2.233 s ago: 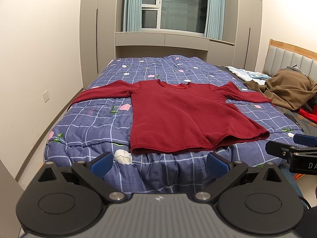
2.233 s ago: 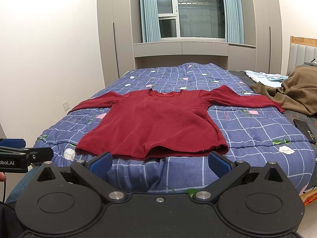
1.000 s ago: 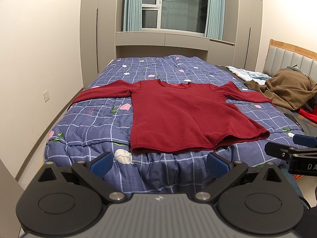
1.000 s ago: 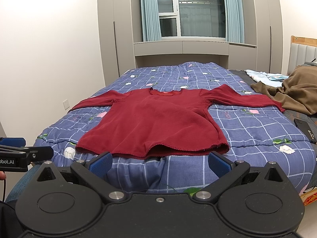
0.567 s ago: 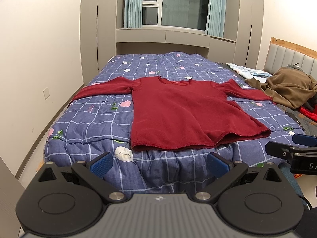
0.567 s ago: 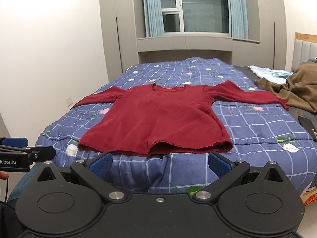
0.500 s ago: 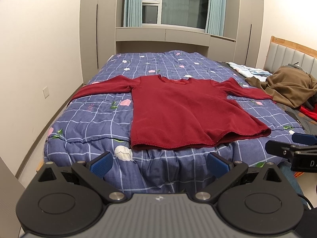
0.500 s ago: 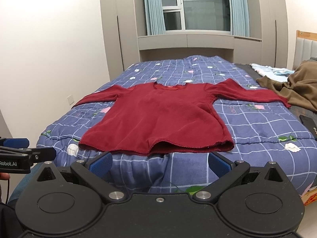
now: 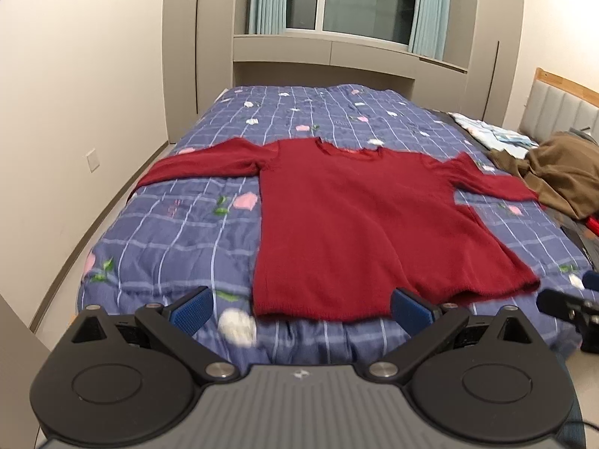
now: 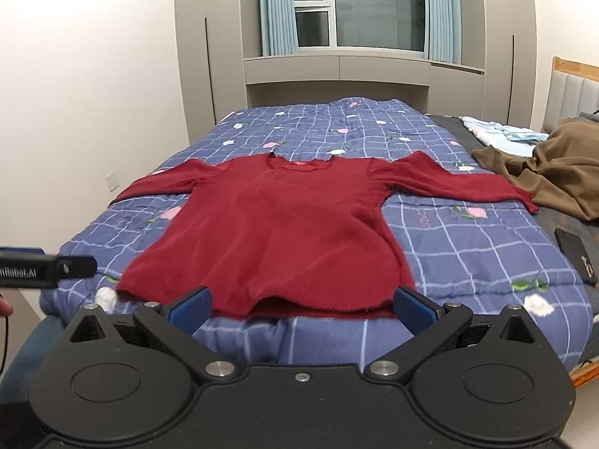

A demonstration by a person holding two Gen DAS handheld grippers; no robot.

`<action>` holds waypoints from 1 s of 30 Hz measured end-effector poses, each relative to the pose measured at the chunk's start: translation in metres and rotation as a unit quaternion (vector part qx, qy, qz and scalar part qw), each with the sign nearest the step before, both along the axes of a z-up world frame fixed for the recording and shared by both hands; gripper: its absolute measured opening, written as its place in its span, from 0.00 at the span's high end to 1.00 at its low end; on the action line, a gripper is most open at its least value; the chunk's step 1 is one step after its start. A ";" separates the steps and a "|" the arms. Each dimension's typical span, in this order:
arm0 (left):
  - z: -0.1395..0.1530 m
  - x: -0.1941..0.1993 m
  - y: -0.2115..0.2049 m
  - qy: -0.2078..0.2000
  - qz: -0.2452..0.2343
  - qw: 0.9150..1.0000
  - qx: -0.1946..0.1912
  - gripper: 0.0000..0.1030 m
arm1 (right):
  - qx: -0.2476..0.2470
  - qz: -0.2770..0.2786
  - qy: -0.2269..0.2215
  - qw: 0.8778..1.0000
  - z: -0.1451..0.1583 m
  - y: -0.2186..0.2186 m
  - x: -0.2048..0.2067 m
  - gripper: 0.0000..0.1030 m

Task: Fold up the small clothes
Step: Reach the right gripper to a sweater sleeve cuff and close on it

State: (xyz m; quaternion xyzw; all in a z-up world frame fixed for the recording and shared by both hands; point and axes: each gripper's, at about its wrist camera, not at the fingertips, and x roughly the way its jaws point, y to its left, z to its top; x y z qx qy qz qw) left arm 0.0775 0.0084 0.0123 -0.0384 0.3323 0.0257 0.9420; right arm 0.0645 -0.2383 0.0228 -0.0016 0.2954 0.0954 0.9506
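Observation:
A dark red long-sleeved sweater (image 9: 359, 220) lies flat and spread out on the bed, sleeves out to both sides, hem toward me; it also shows in the right wrist view (image 10: 284, 232). My left gripper (image 9: 301, 308) is open and empty, just short of the hem near the bed's foot. My right gripper (image 10: 301, 308) is open and empty, also at the hem. The right gripper's finger (image 9: 561, 305) shows at the right edge of the left wrist view; the left gripper's finger (image 10: 45, 267) shows at the left edge of the right wrist view.
The bed has a blue checked floral quilt (image 9: 179, 232). A brown garment (image 10: 561, 164) and light blue clothes (image 10: 498, 129) lie at the bed's right by the headboard. A black phone (image 10: 576, 256) lies at the right edge. Wardrobes and a window stand behind.
Both grippers have moved forward and up toward the bed; the sweater looks larger and closer. Both stay open. The sweater has not moved.

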 end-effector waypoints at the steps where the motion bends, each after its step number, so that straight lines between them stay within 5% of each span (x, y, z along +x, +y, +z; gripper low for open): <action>1: 0.001 0.006 0.000 0.000 0.002 1.000 0.002 0.00 | -0.002 -0.001 0.000 1.000 0.000 -0.002 0.005 0.00; 22: 0.016 0.183 -0.022 0.053 0.020 0.998 0.017 0.00 | 0.000 -0.055 0.049 0.997 -0.024 -0.049 0.156 0.00; 30: 0.000 0.260 -0.054 0.074 -0.004 0.997 0.023 0.00 | 0.020 -0.082 0.018 0.996 -0.038 -0.100 0.219 0.00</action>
